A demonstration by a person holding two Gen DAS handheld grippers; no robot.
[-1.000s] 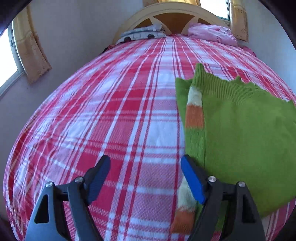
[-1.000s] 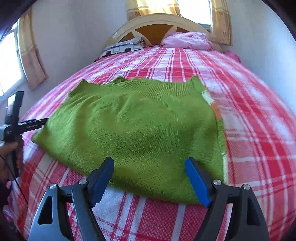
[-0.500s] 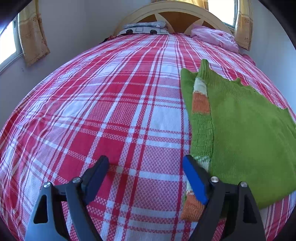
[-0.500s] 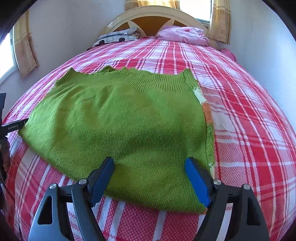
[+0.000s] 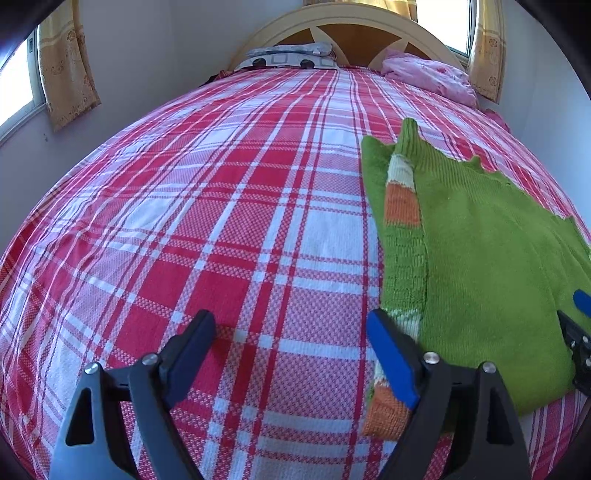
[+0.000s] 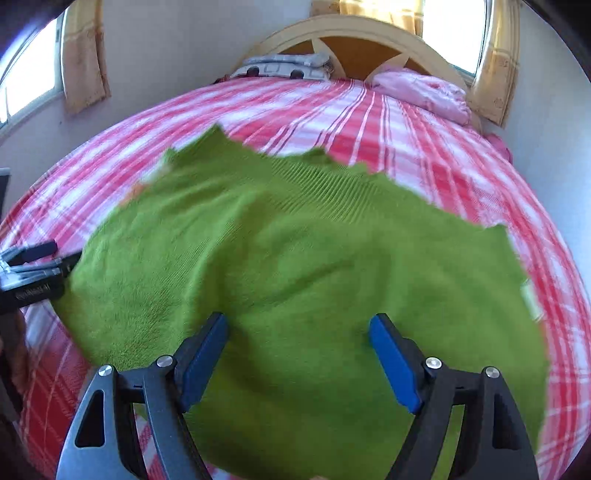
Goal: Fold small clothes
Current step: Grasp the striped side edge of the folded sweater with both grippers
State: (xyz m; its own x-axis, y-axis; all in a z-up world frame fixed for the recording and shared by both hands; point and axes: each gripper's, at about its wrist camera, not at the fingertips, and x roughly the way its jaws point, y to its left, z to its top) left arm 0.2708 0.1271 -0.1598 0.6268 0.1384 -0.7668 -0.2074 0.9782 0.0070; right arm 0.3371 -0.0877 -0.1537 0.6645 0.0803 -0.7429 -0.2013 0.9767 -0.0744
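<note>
Right tongs [image 6: 297, 354] advanced over green sweater [image 6: 295, 266] — both spread, left tongs [image 5: 291, 354] beside it.

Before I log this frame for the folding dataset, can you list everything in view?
green sweater: one, green knit, lying flat on the bed, near edge under the right gripper
striped sleeve: one, orange, white and green, folded along the sweater's left edge
bedspread: one, red and white plaid, covering the bed
headboard: one, cream and brown, at the far end
patterned pillow: one, grey and white, by the headboard
pink bedding: one bundle, far right
curtains: yellow, at the windows
left gripper: open, above bare bedspread beside the sleeve
right gripper: open, above the sweater
</note>
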